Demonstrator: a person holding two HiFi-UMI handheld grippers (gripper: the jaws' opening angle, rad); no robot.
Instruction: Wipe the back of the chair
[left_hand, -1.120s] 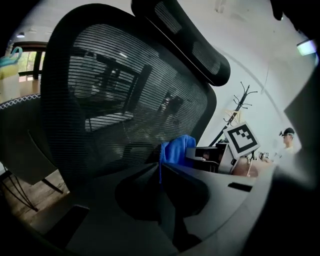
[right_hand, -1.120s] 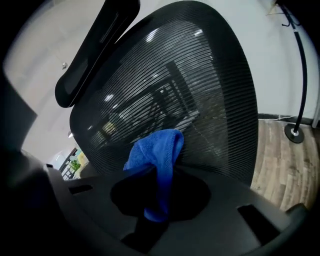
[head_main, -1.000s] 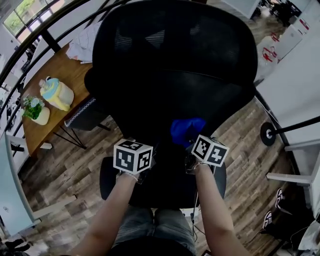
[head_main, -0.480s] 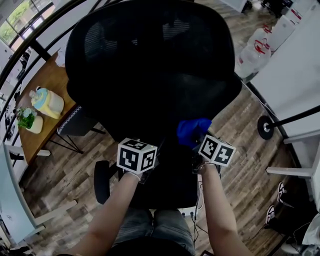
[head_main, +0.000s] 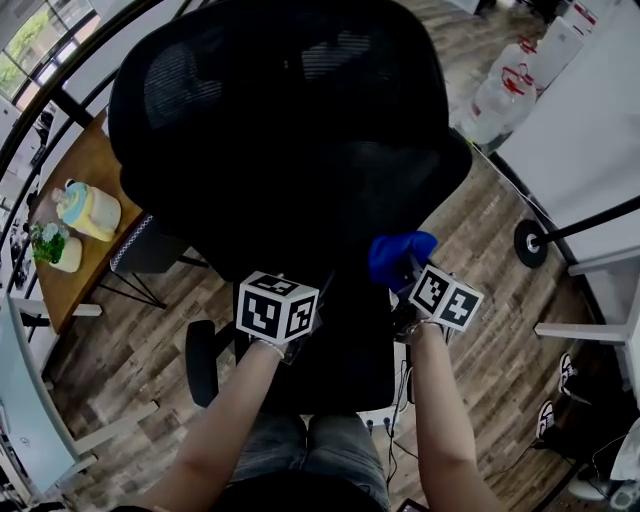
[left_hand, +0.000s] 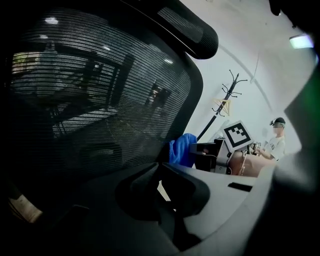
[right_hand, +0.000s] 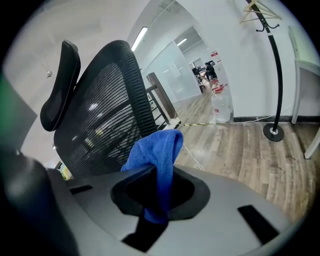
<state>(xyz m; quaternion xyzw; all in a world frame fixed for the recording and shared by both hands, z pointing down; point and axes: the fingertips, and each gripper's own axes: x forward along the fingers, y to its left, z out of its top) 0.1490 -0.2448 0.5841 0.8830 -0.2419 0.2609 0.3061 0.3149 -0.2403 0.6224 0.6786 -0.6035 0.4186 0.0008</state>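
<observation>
Wood-plank floor (head_main: 130, 350) beneath: mesh chair back (head_main: 290, 130) stands ahead — judged springy, stiff-rimmed — with the blue cloth (head_main: 398, 255), soft and light, at its lower right edge, clamped in the right tool (right_hand: 157, 200); left tool (left_hand: 167, 200) together, empty.

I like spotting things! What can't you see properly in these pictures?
Chair wheels: head view, hidden under the seat.
Left hand-held gripper: its own view, too dark to tell open or shut.
Whether the cloth touches the chair: right gripper view, cloth blocks it.
</observation>
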